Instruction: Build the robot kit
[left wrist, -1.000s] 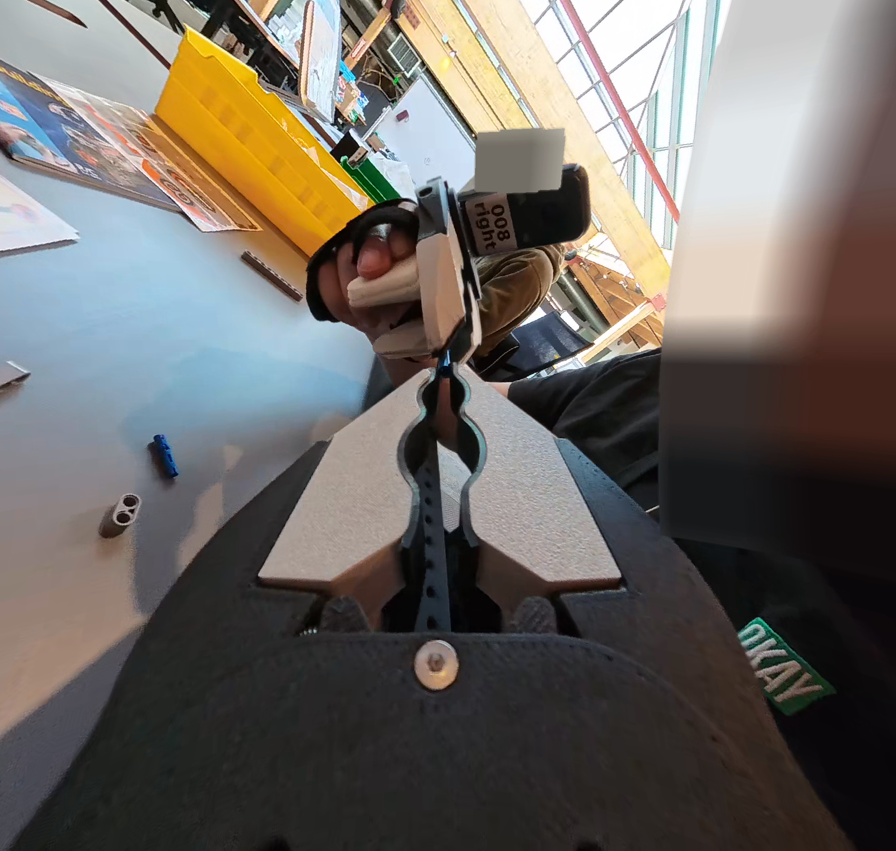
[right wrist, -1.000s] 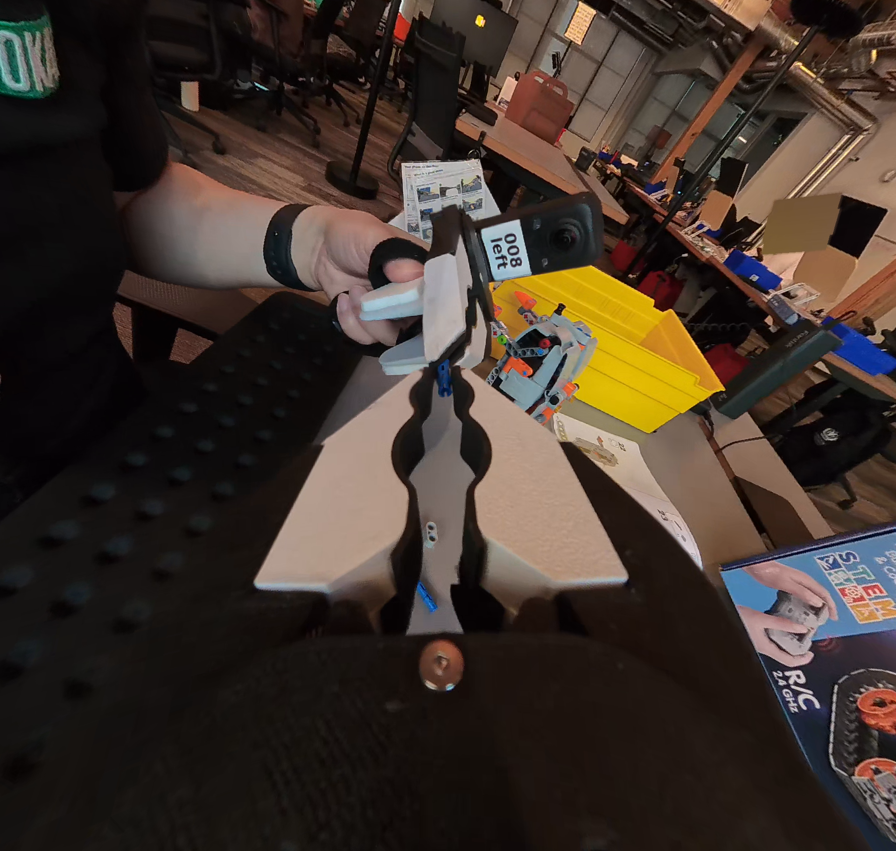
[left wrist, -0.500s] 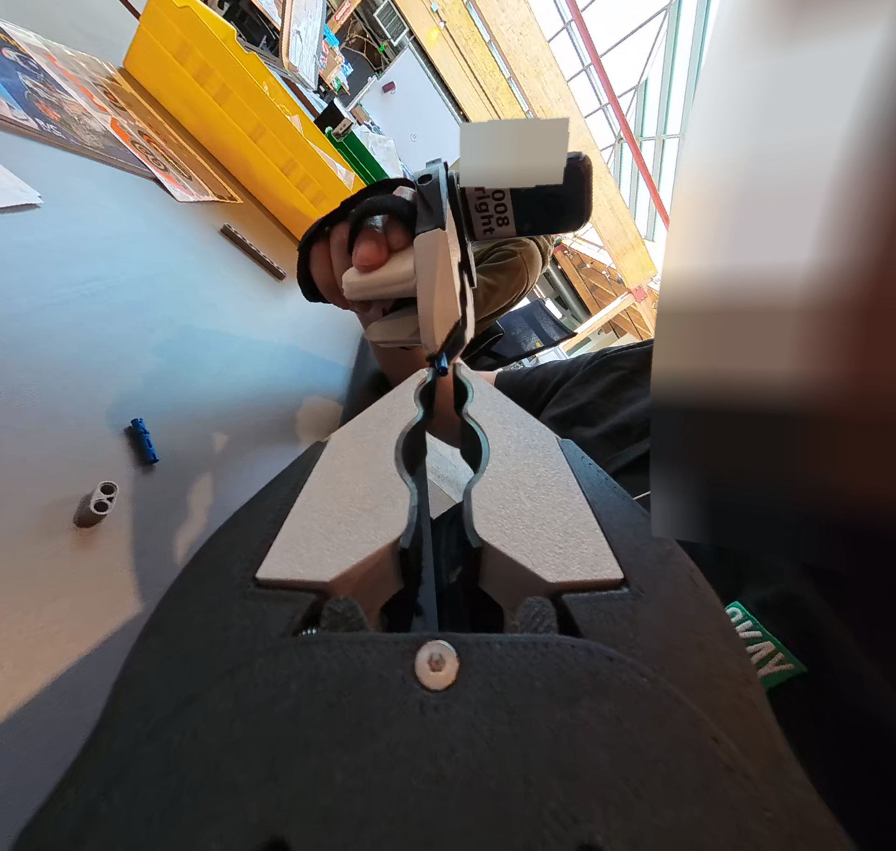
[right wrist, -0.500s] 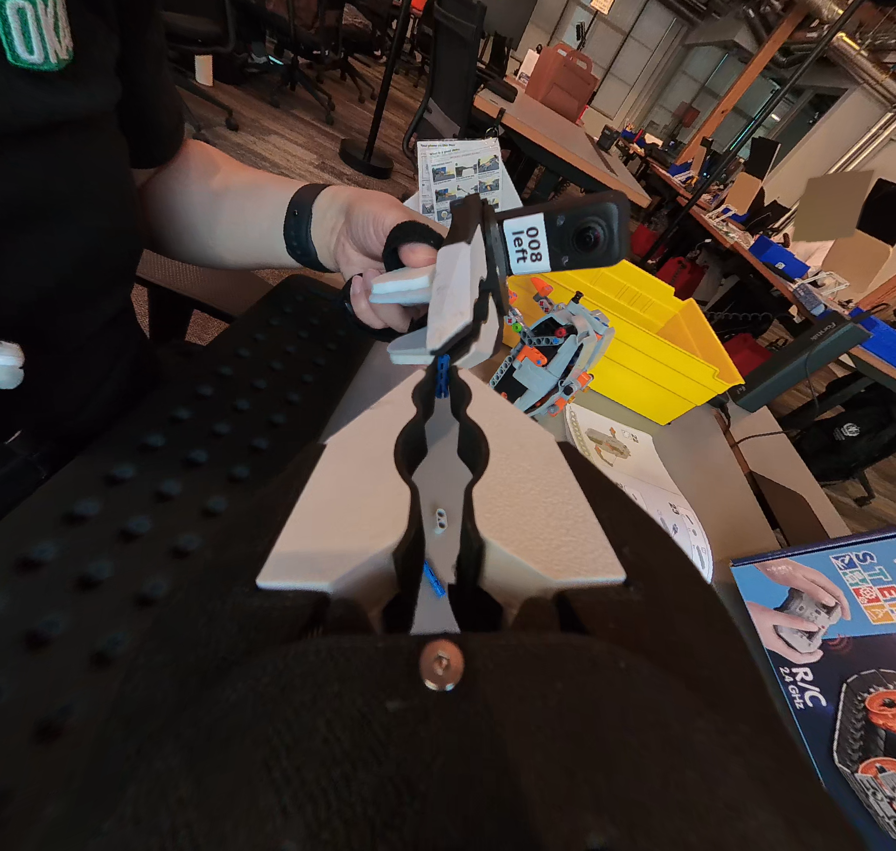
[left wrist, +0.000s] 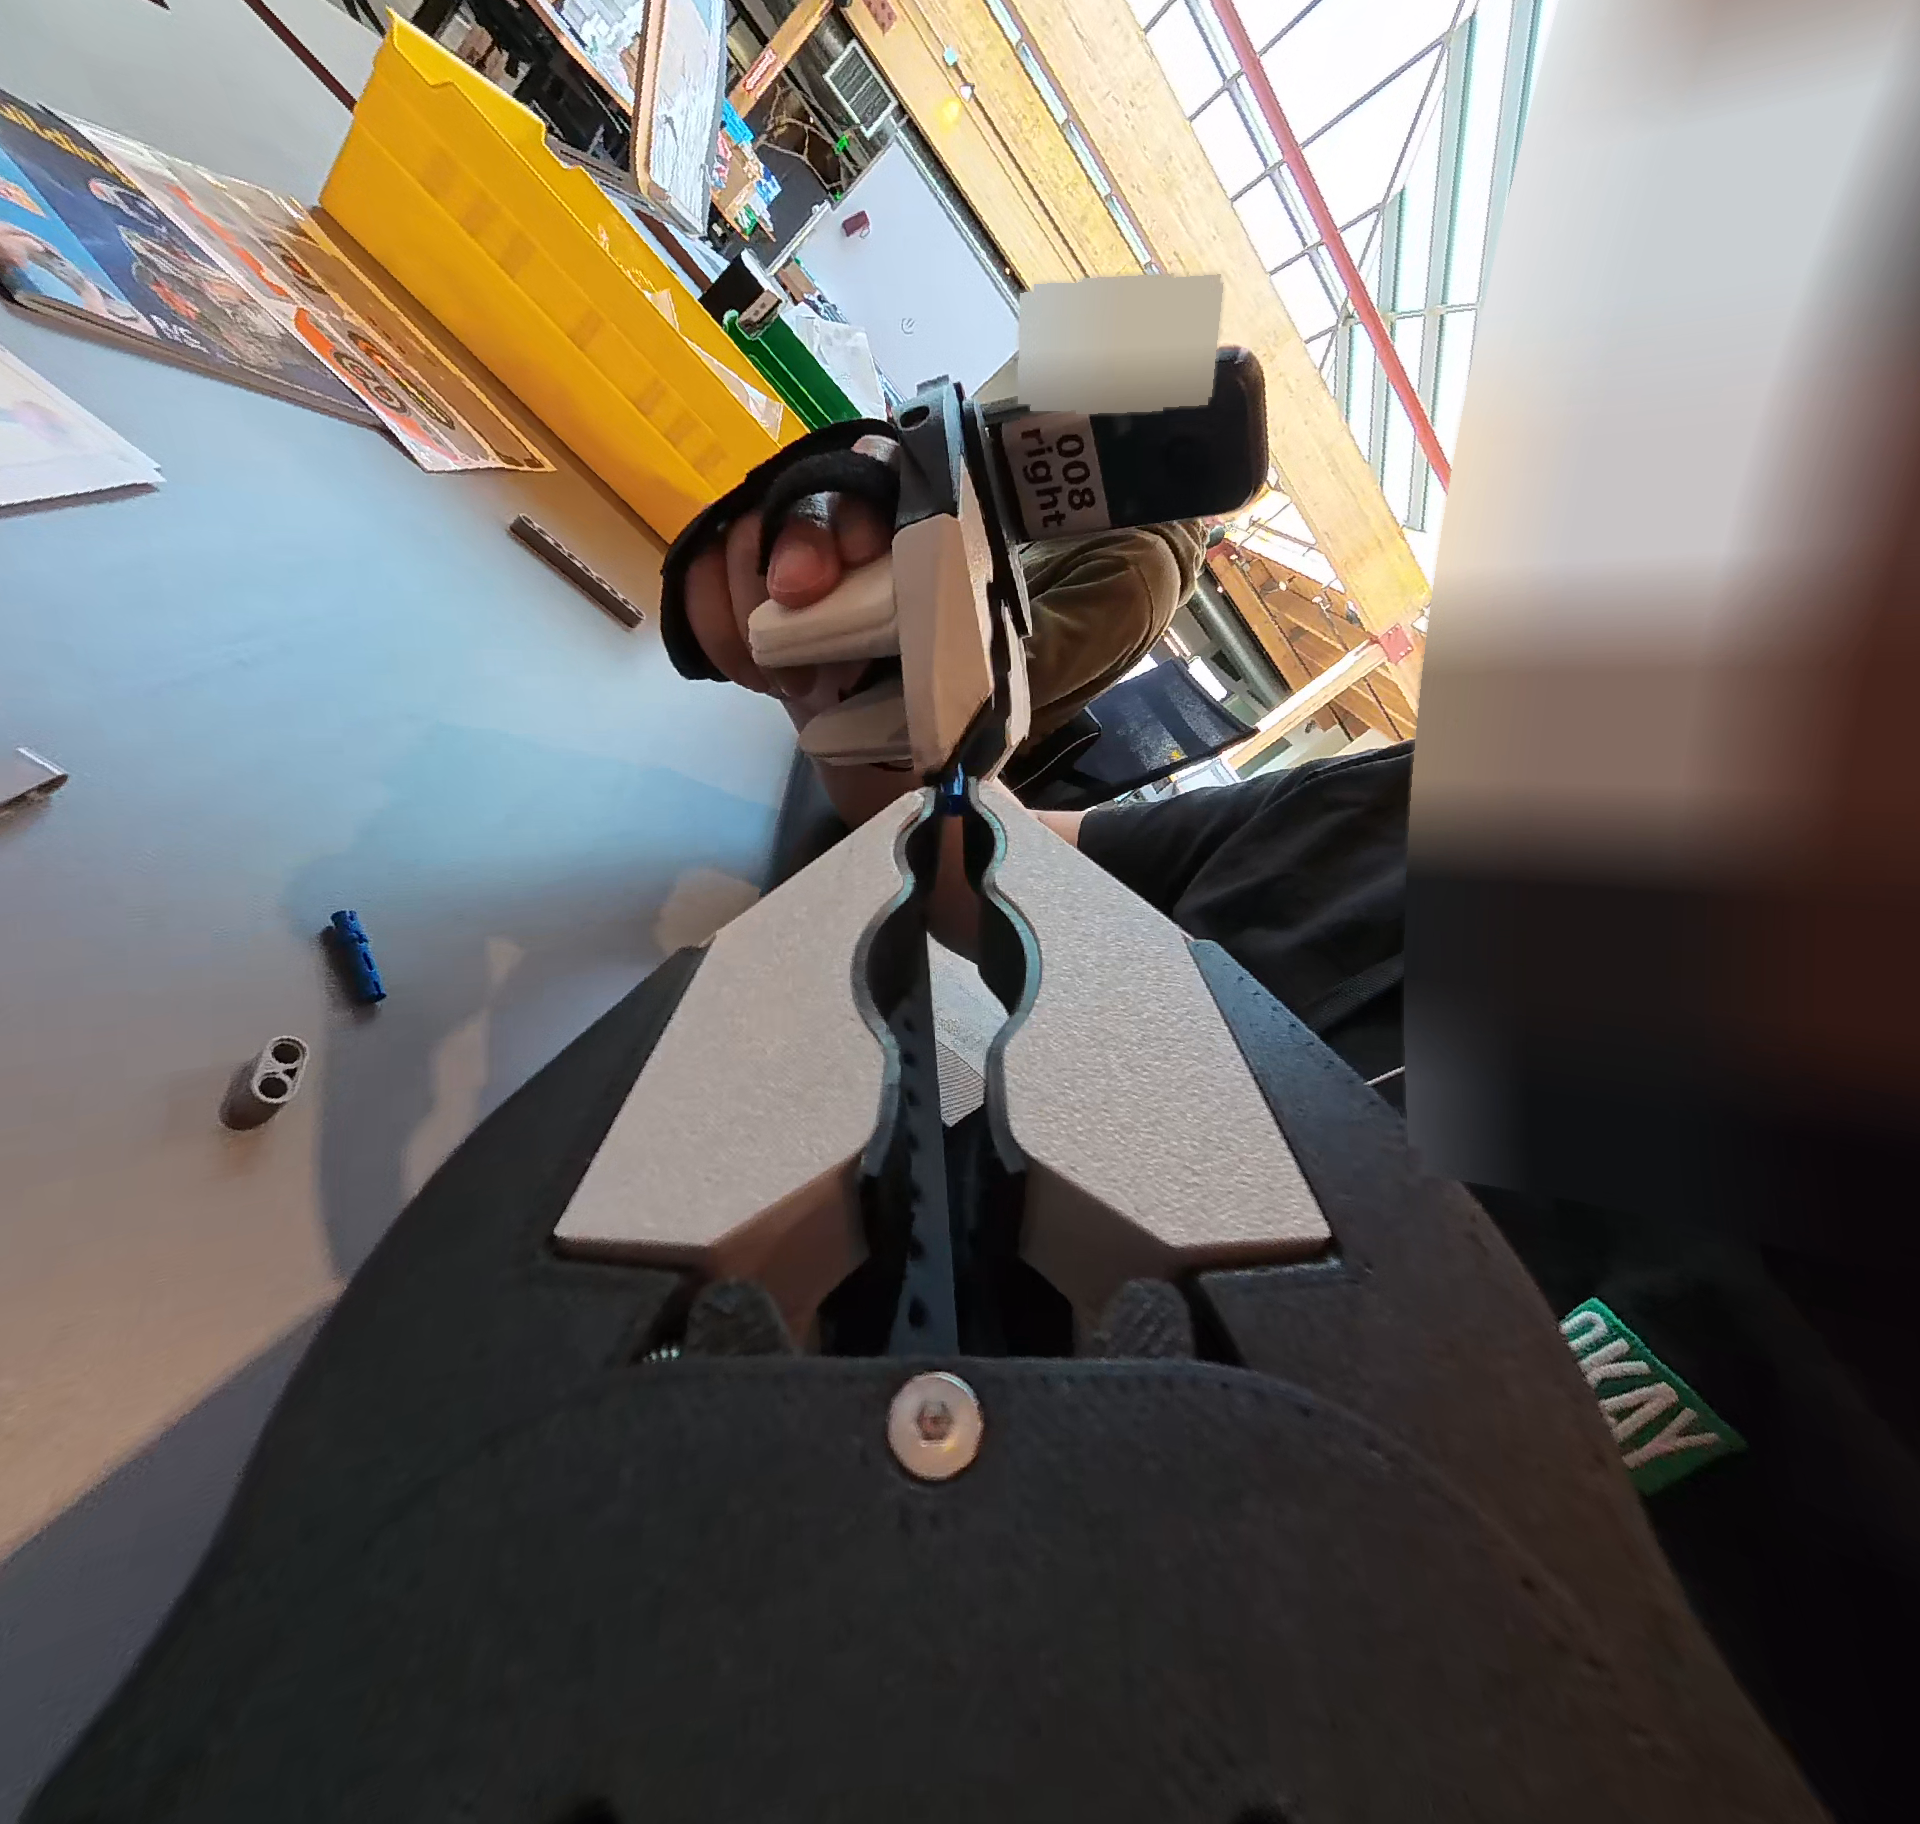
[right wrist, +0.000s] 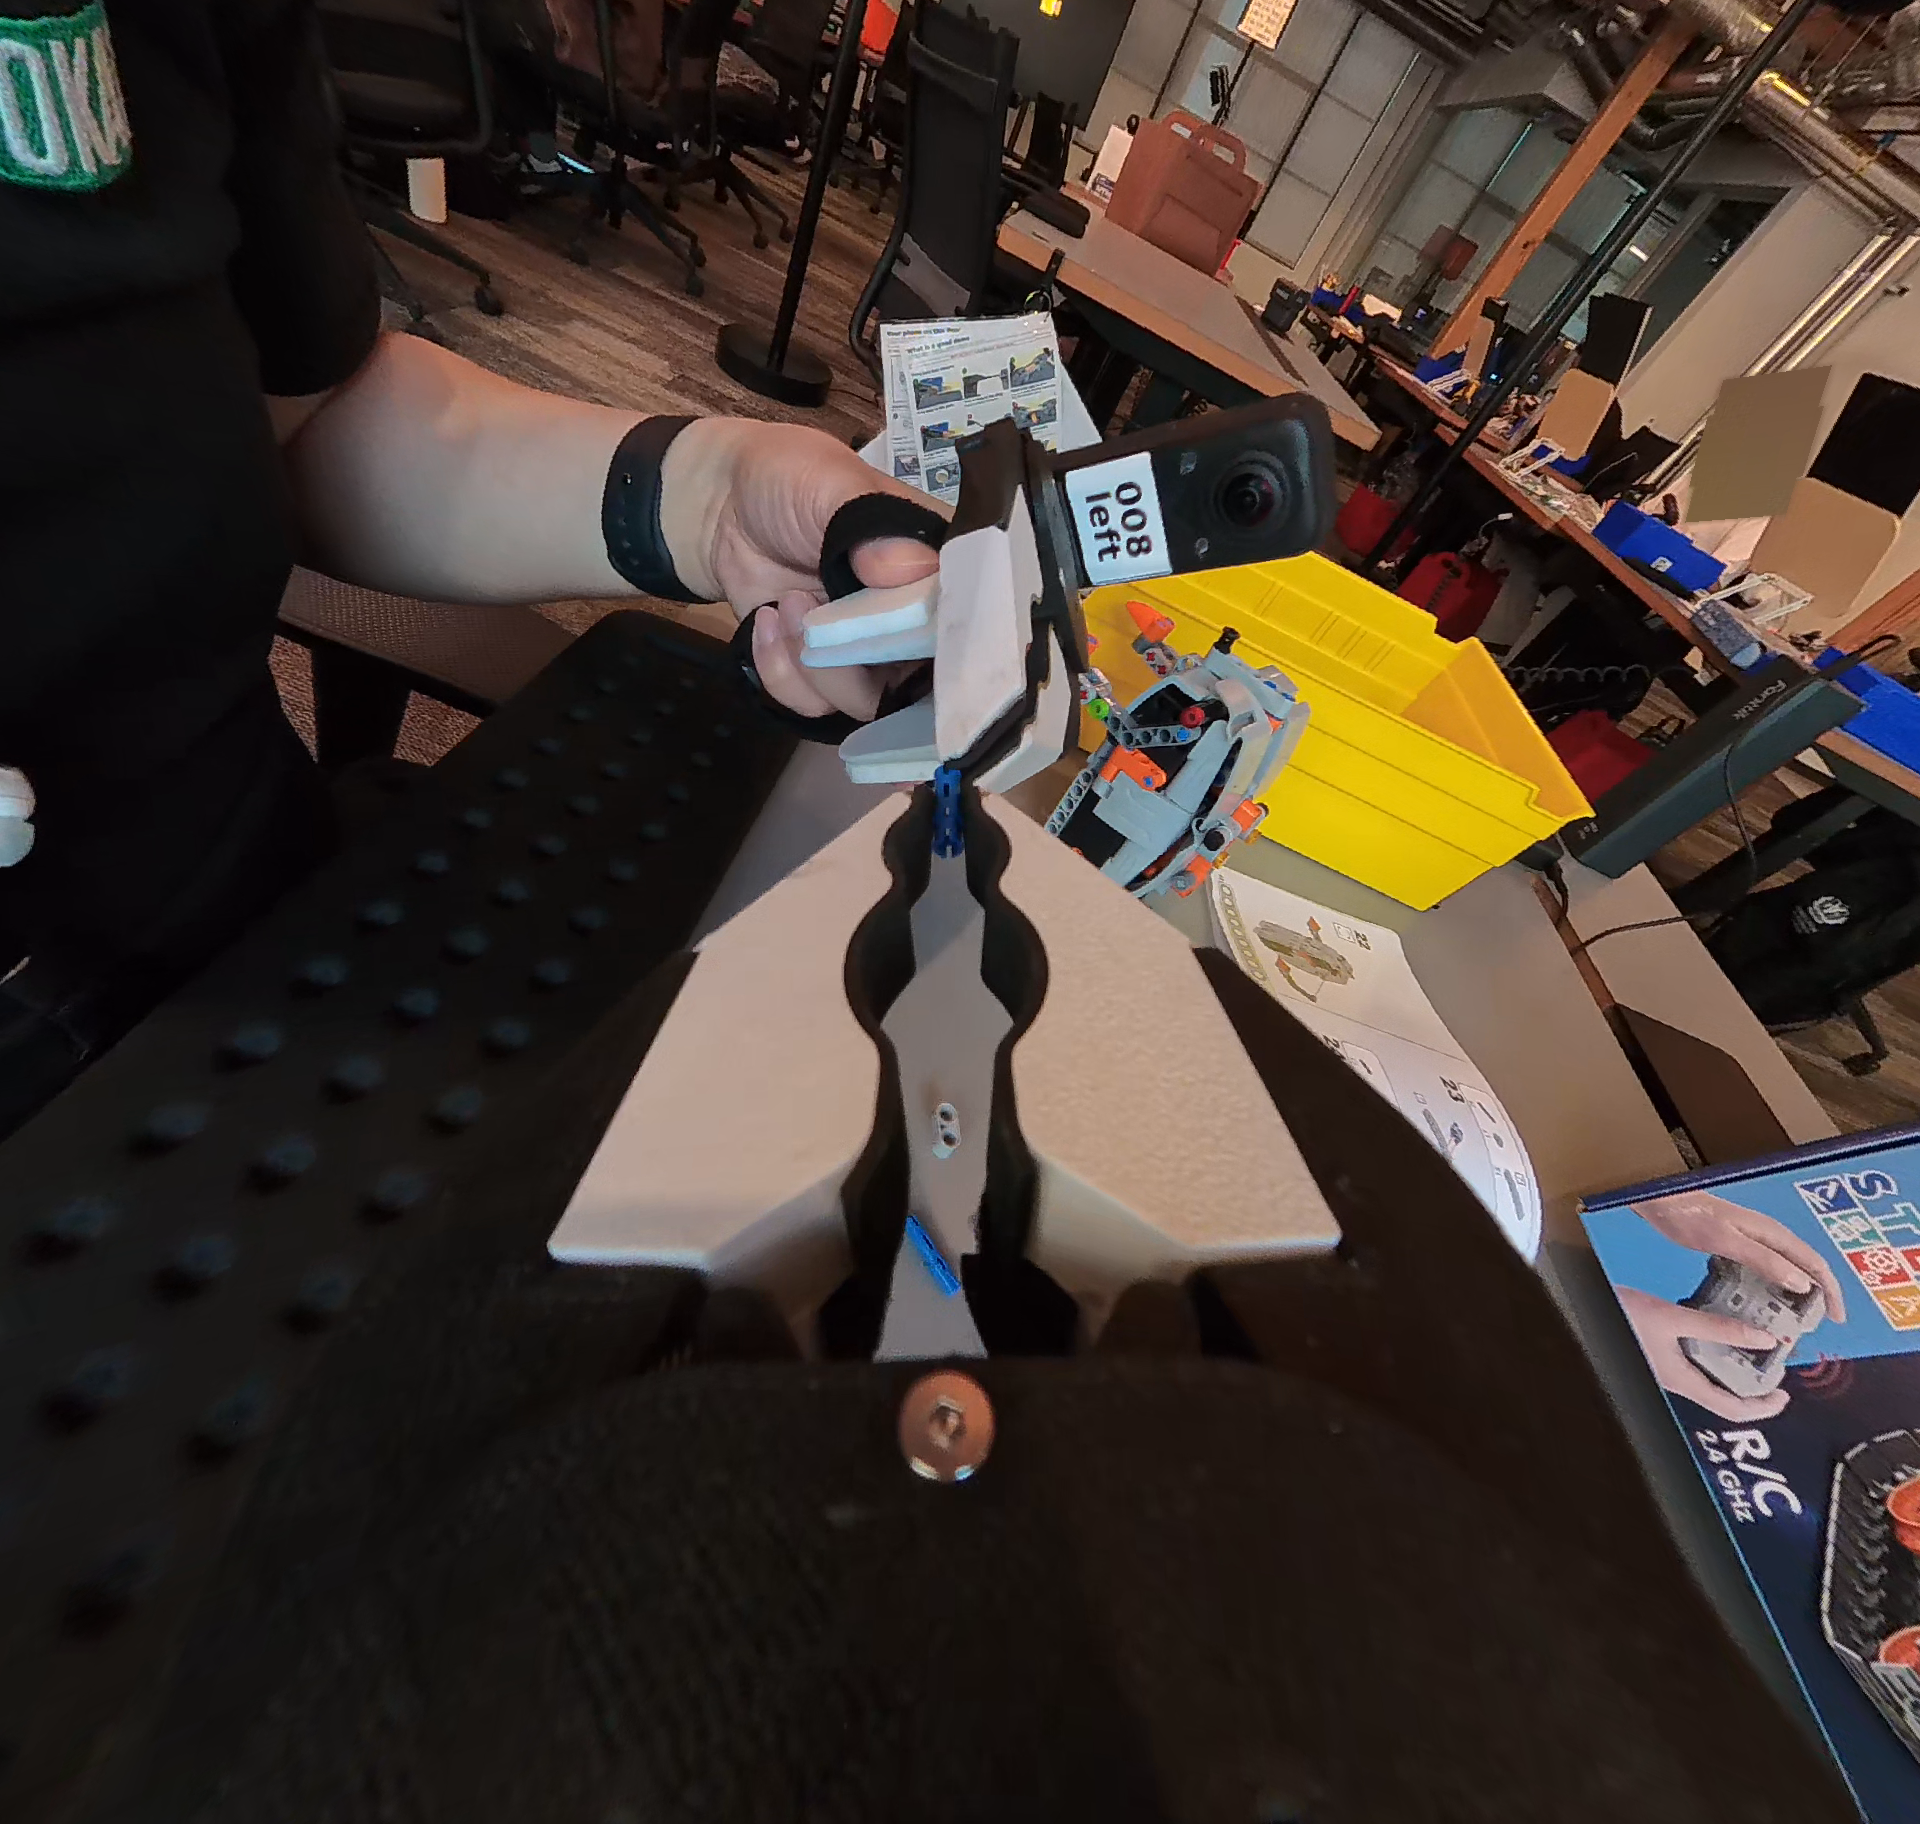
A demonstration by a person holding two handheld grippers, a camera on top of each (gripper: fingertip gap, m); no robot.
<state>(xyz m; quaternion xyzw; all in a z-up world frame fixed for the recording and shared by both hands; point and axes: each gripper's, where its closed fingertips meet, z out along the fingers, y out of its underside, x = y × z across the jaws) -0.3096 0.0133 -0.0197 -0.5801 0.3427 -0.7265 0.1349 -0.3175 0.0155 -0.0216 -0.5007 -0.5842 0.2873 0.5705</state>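
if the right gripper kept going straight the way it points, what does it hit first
Most likely the left gripper, tip to tip with the right gripper. The small blue plastic pin the right one pinches already seems to touch it, though depth is hard to judge.

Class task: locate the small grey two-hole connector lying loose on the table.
In the left wrist view, the grey connector lies on the table at lower left, just below the loose blue pin, left of the left gripper.

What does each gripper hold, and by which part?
Left gripper: dark perforated beam, gripped near its far end. Right gripper: small blue pin, pinched at the fingertips.
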